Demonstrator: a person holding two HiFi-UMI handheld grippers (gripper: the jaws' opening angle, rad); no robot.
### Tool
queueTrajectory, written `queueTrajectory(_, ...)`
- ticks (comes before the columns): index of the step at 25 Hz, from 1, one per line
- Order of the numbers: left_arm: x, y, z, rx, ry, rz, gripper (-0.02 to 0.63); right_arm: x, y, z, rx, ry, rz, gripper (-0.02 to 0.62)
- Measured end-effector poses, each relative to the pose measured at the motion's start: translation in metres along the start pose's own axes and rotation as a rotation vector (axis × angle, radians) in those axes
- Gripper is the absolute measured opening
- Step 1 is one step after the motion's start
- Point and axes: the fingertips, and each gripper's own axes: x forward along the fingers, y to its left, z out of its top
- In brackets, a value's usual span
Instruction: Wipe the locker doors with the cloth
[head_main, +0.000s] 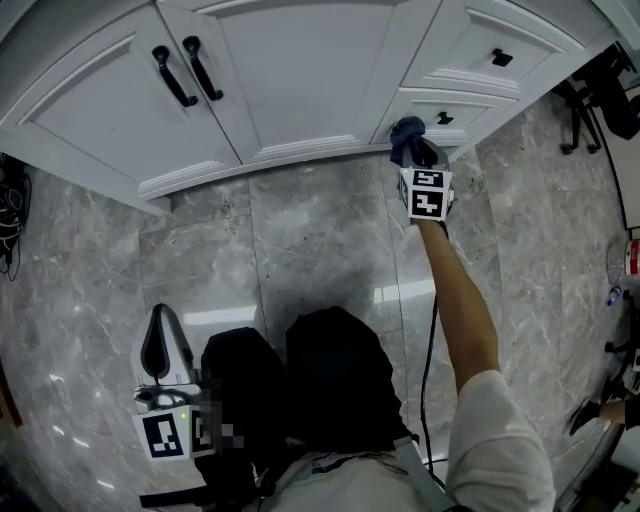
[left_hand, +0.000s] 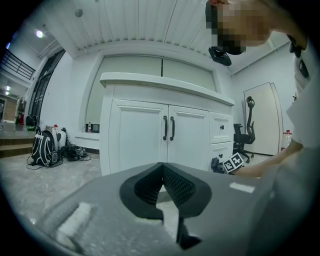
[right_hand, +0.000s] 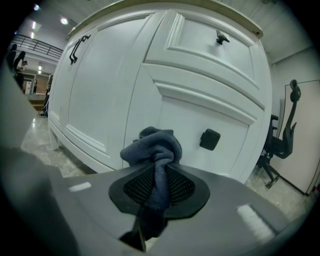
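Now the right gripper (right_hand: 158, 169) clamps its 2 fingers on the cloth (right_hand: 152, 144), bunched past their tips by the locker door (right_hand: 190, 125), where friction could tug it free, while the left gripper (left_hand: 162, 172) sits closed, empty.

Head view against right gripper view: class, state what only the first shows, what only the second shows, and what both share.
Only the head view: the left tool held low beside the person's legs, and the outstretched right arm. Only the right gripper view: the mesh pads of the right tool clamped on the cloth. Both: the dark blue cloth near the lower drawer of the white cabinet, its square knob, the marble floor.
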Motion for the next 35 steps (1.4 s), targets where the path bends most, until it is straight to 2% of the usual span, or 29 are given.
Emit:
queueTrajectory(5,-0.005,0.027,0.003,-0.05,-0.008,0.032,0.002,-0.043,0.015,0.03,0.026,-0.067,0.014,0.066)
queueTrajectory(7,-0.01,0.034,0.024,-0.065,-0.019,0.036,0.002,-0.066,0.027,0.049,0.036,-0.072,0.03,0.066)
queueTrajectory(10,-0.018,0.036,0.068,-0.087,0.017,0.021,0.002,-0.11,0.041,0.084,0.058,-0.044,0.067,0.066)
queueTrajectory(14,-0.036,0.035,0.155,-0.105,0.061,0.011,0.002,-0.18,0.062,0.163,0.081,-0.021,0.147,0.064)
queueTrajectory(20,-0.064,0.017,0.333,-0.071,0.042,-0.041,0.002,-0.32,0.079,0.325,0.142,-0.077,0.251,0.064)
queueTrajectory(27,-0.089,-0.019,0.53,-0.046,-0.002,-0.109,0.002,-0.459,0.042,0.53,0.109,-0.169,0.268,0.064)
queueTrajectory(31,-0.096,-0.043,0.603,-0.011,-0.024,-0.131,0.002,-0.51,0.017,0.61,0.101,-0.199,0.244,0.063)
queueTrajectory(35,-0.107,-0.063,0.635,-0.032,-0.059,-0.137,0.002,-0.545,-0.009,0.656,0.143,-0.241,0.214,0.061)
